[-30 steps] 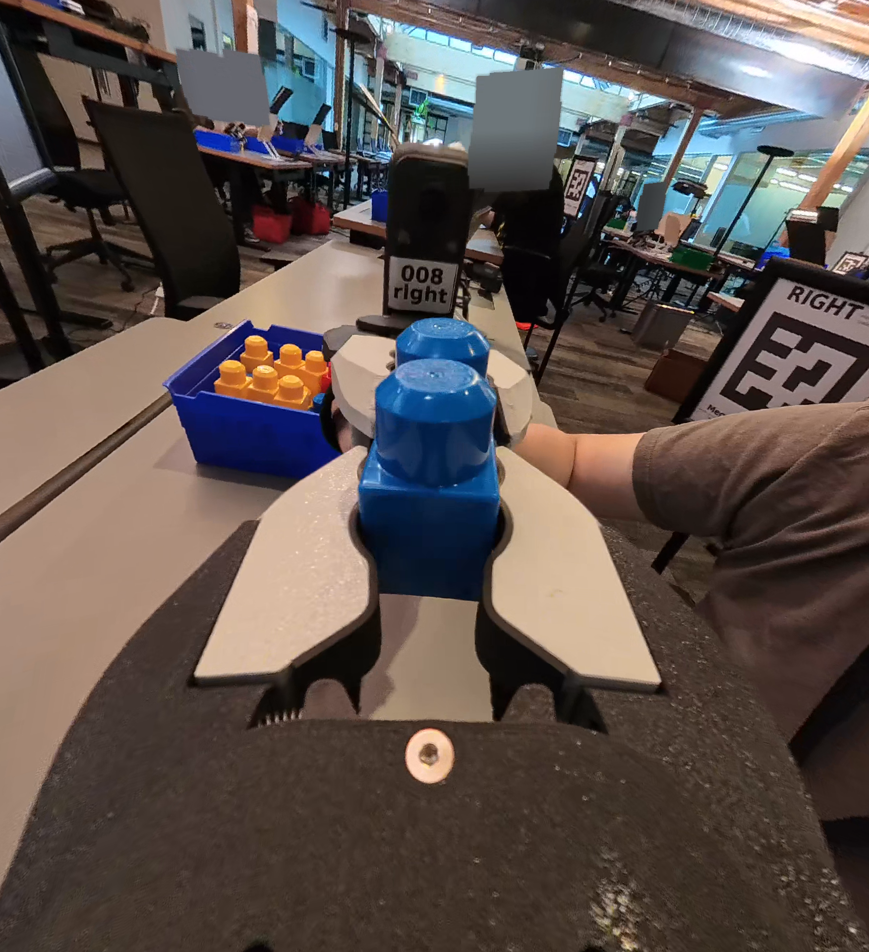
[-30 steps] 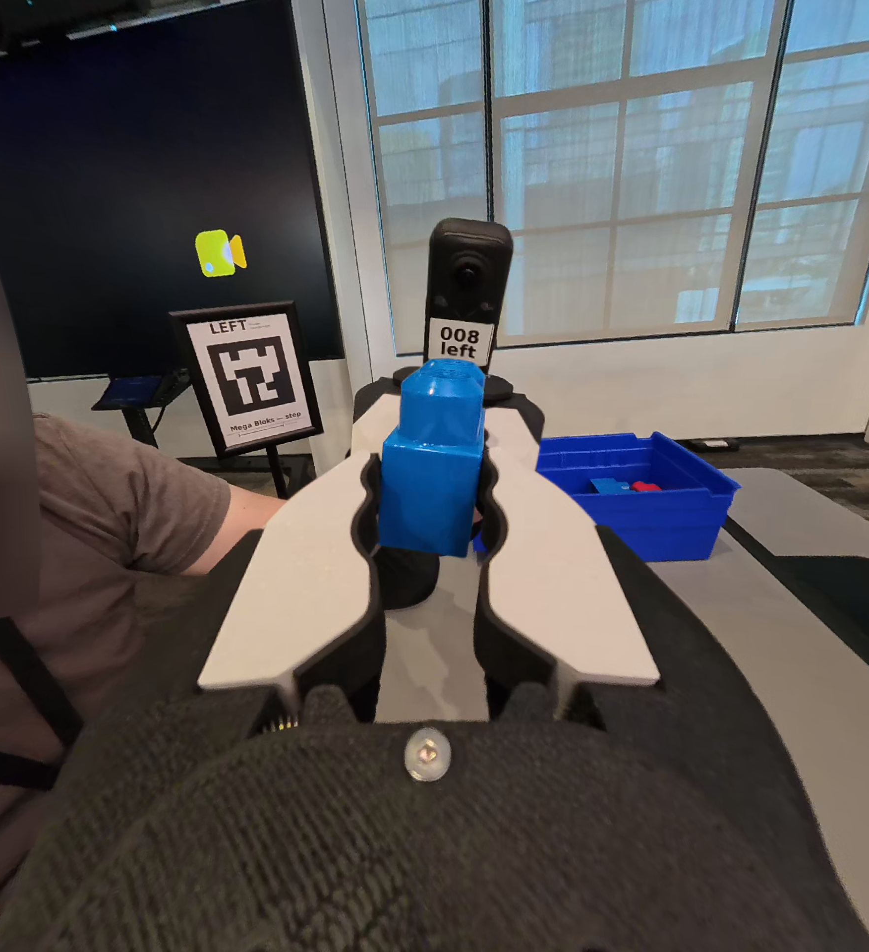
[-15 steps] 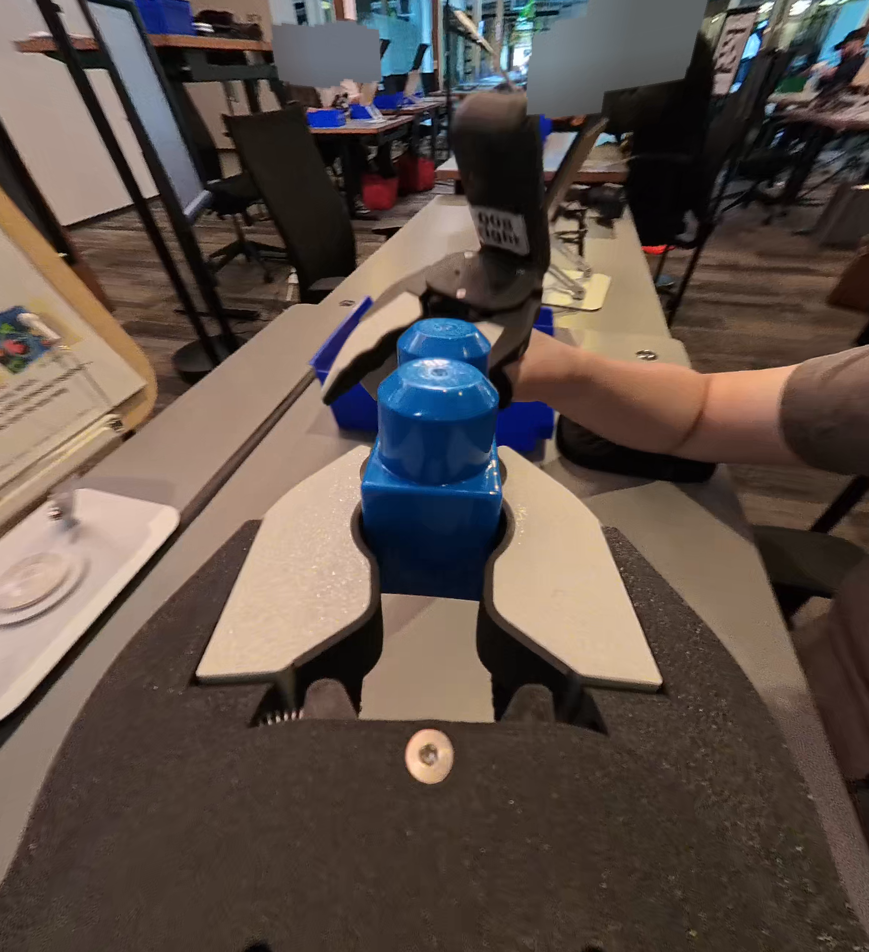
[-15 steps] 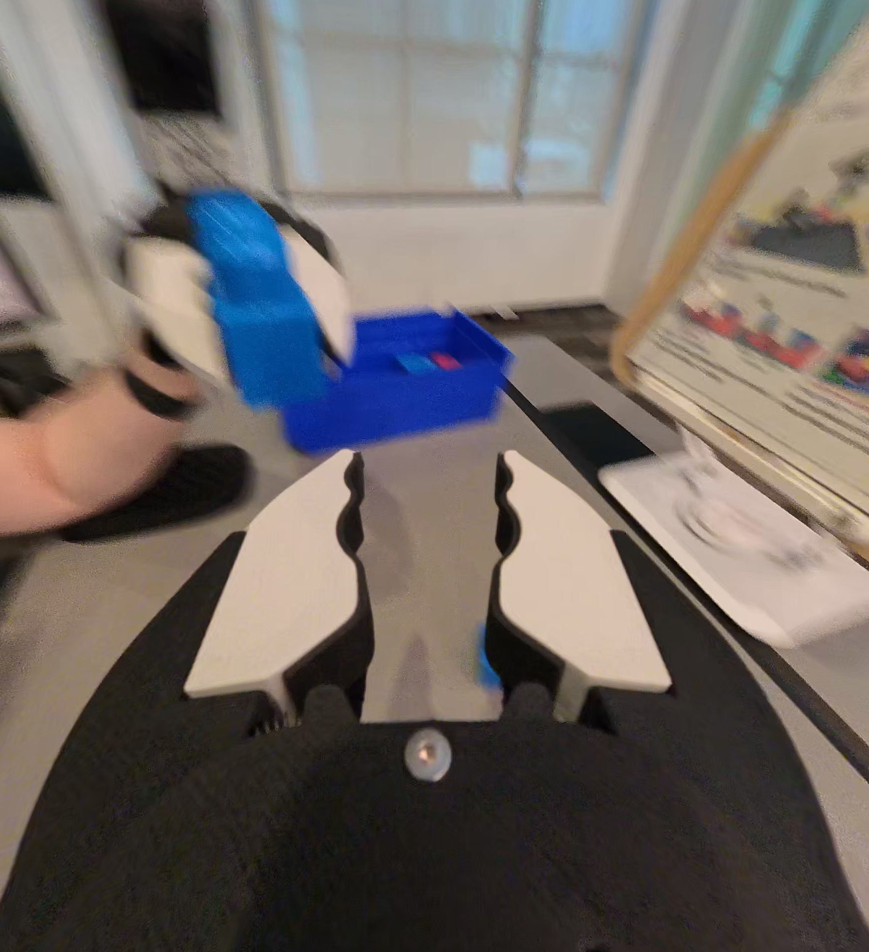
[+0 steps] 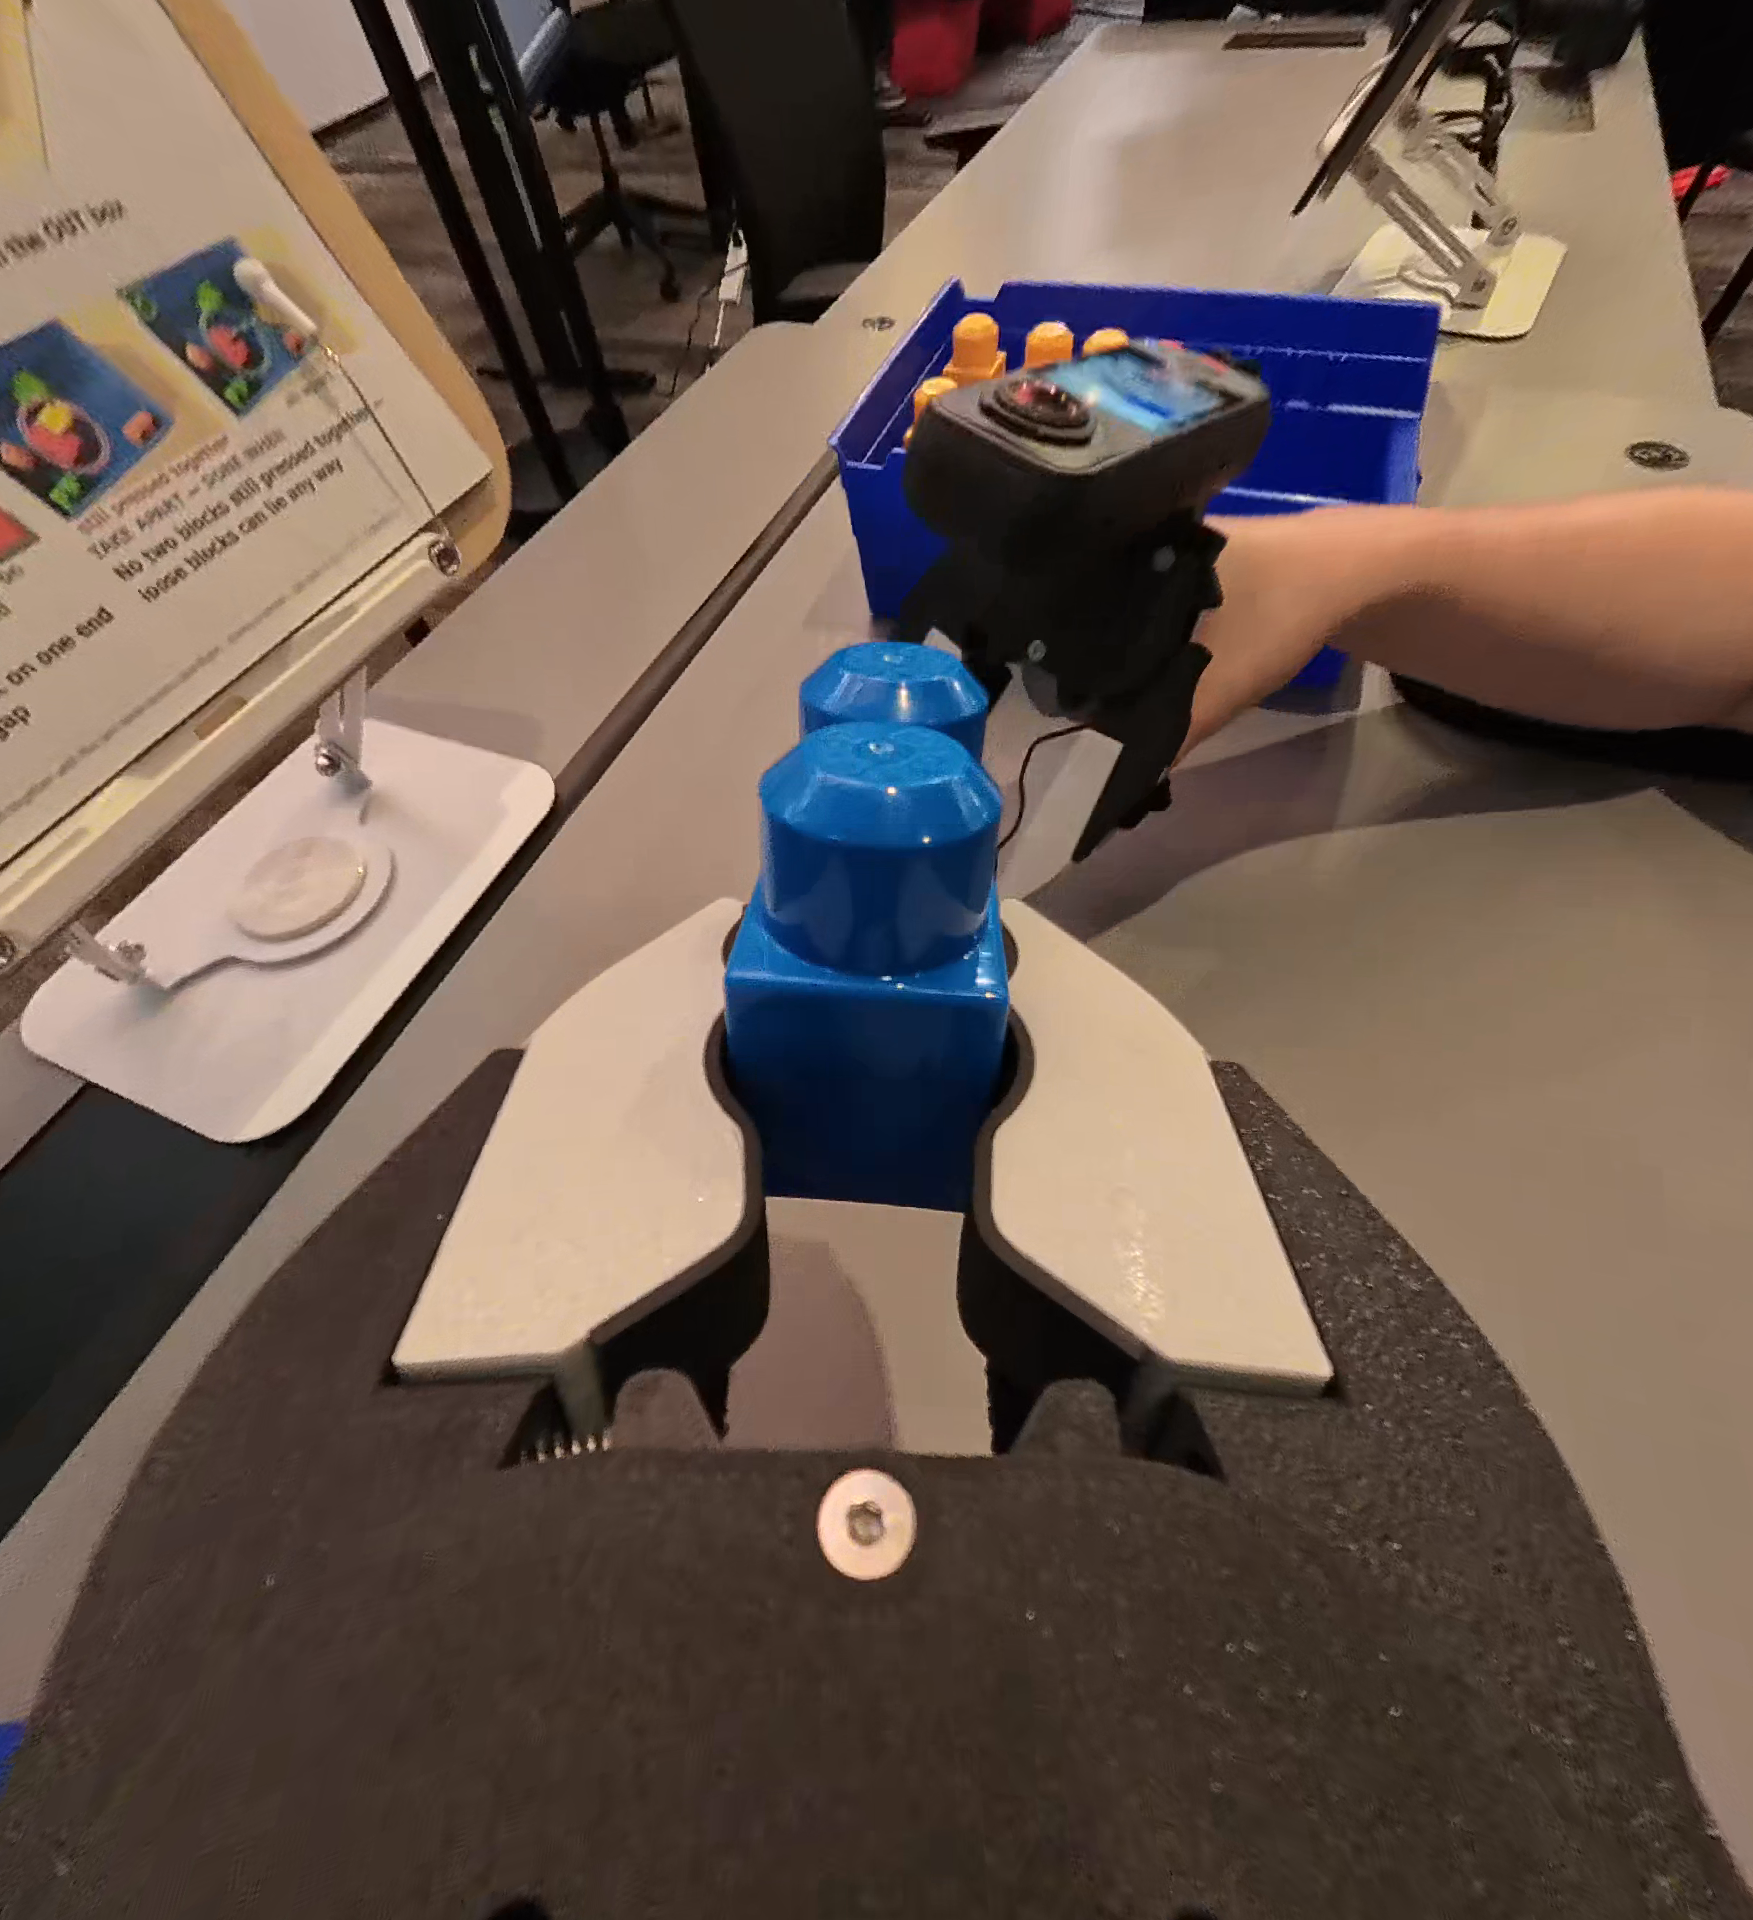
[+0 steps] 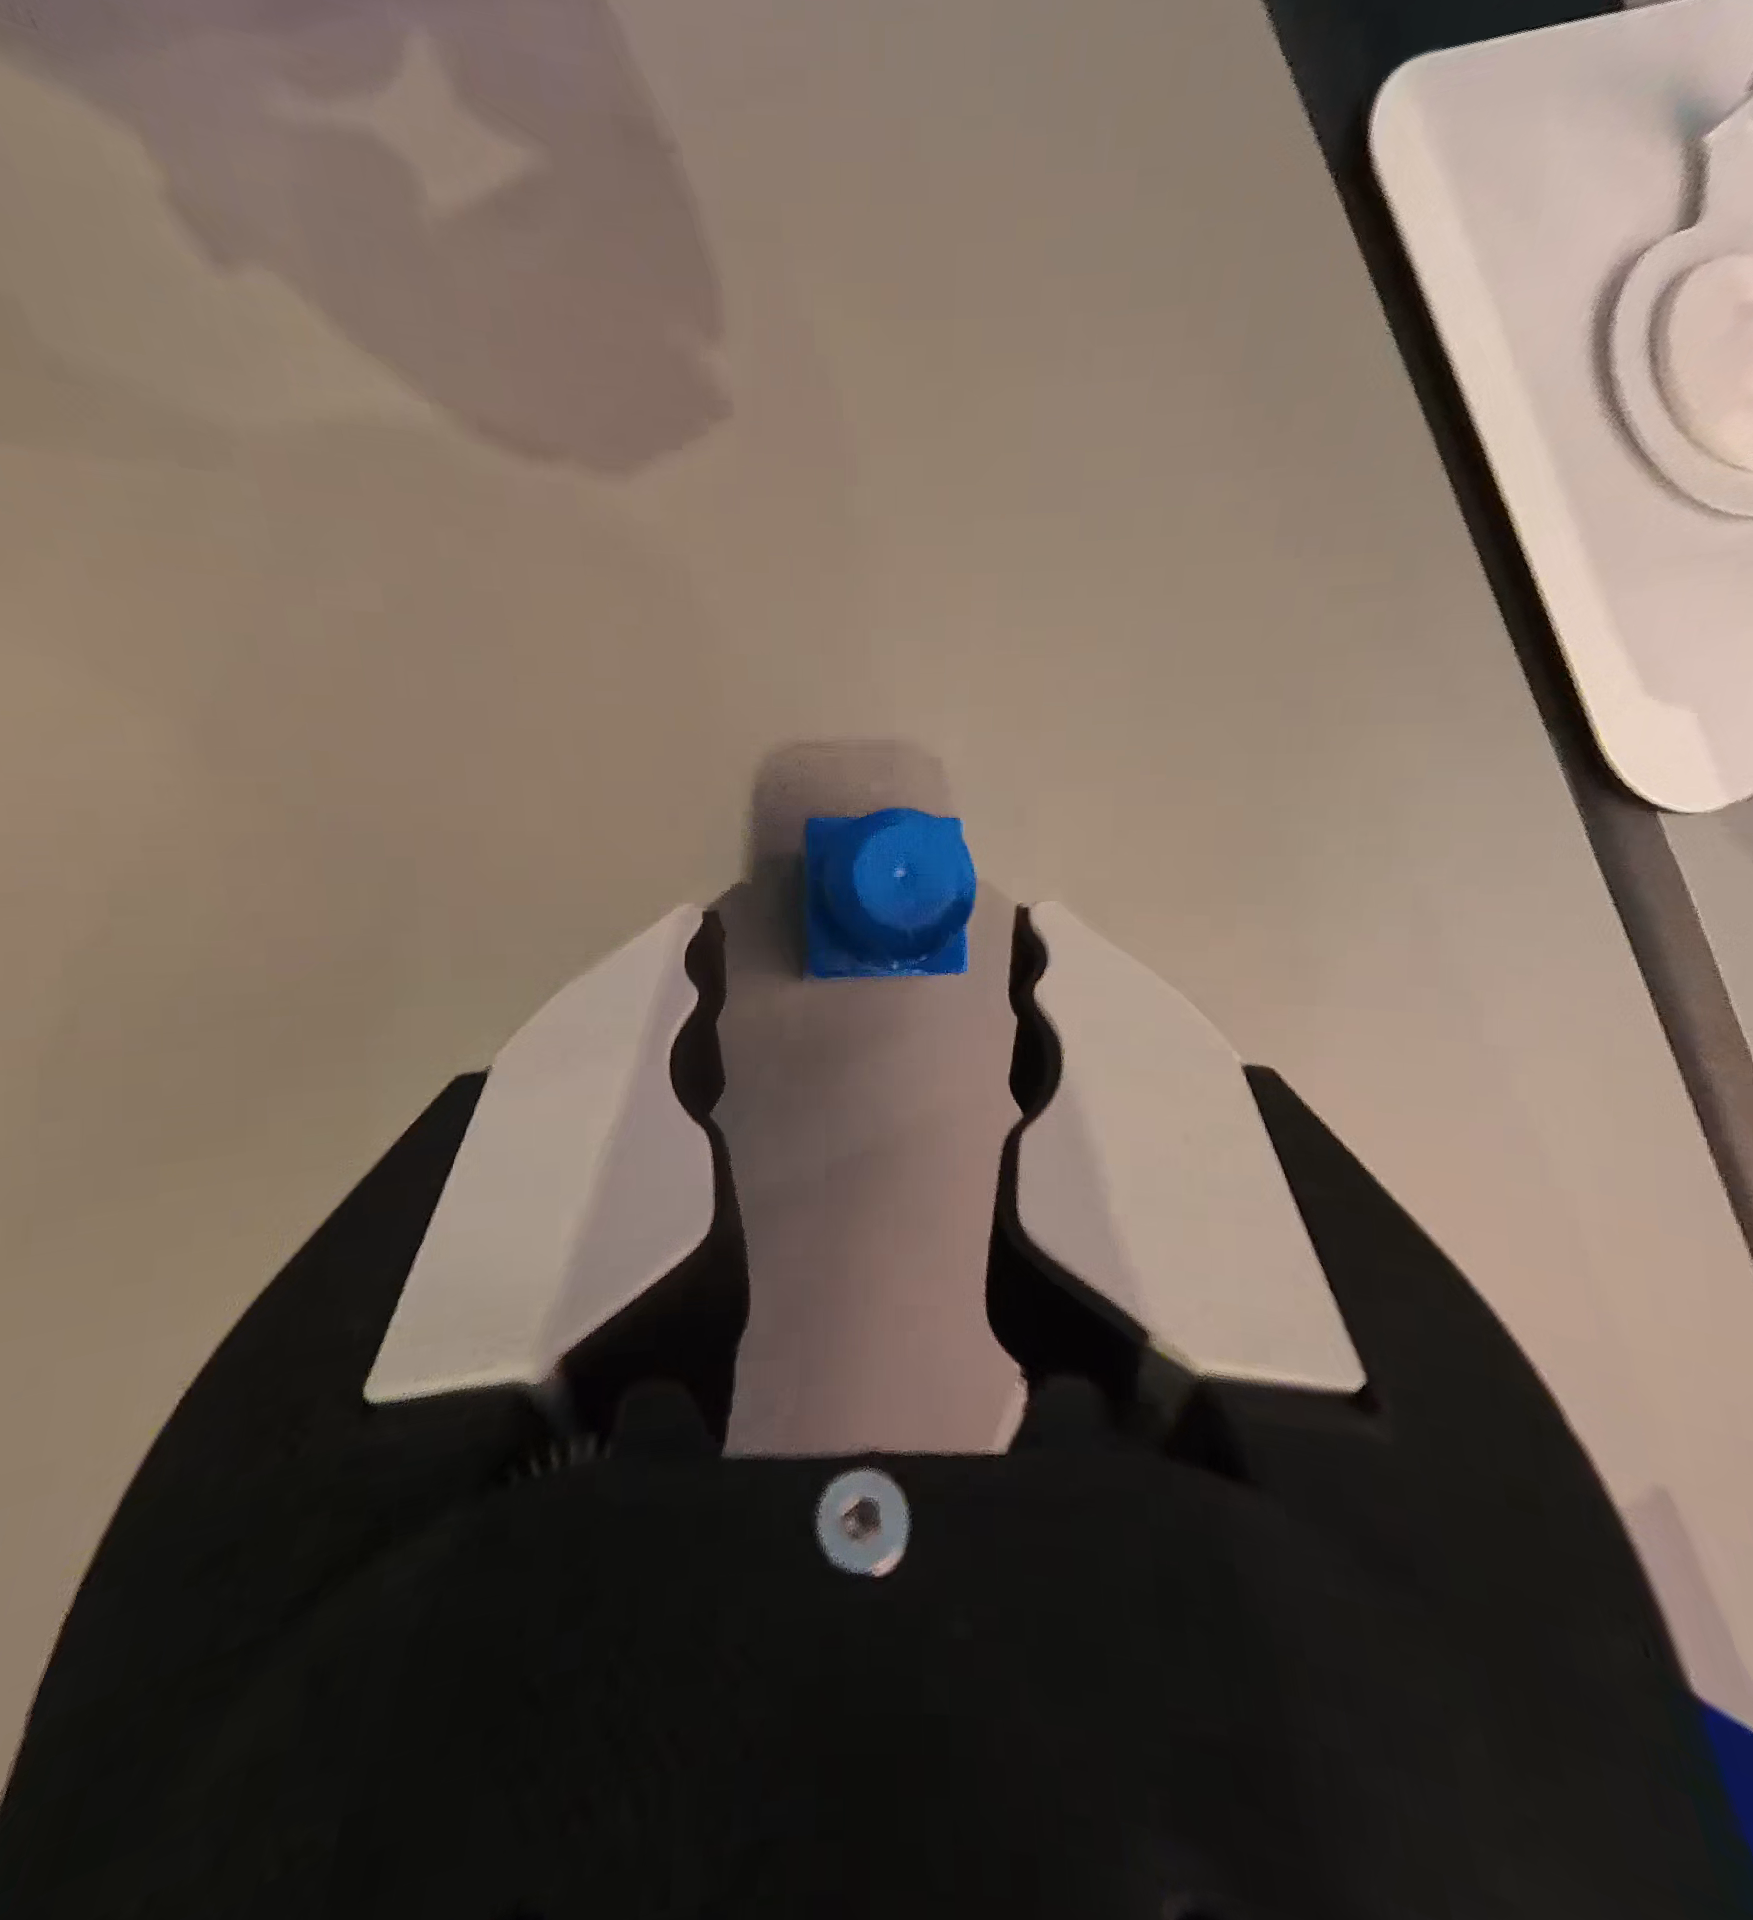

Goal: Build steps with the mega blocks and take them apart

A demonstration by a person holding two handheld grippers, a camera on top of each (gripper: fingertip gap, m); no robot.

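While the left gripper [image 5: 867, 997] jaws clamp a two-stud blue block [image 5: 867, 935], the right gripper [image 6: 861, 945] jaws stand apart above a single-stud blue block [image 6: 887, 899] on the desk [image 6: 332, 675]; beyond, a blue bin [image 5: 1350, 416] holds orange blocks [image 5: 976, 348].

A blue two-stud mega block [image 5: 867, 997] is clamped between the two grey fingers of the left gripper [image 5: 867, 1049], studs up, one stud behind the other. A single-stud blue block [image 6: 887, 899] stands alone on the grey table, stud up, just beyond the spread fingertips of the right gripper [image 6: 861, 925], not touching them.
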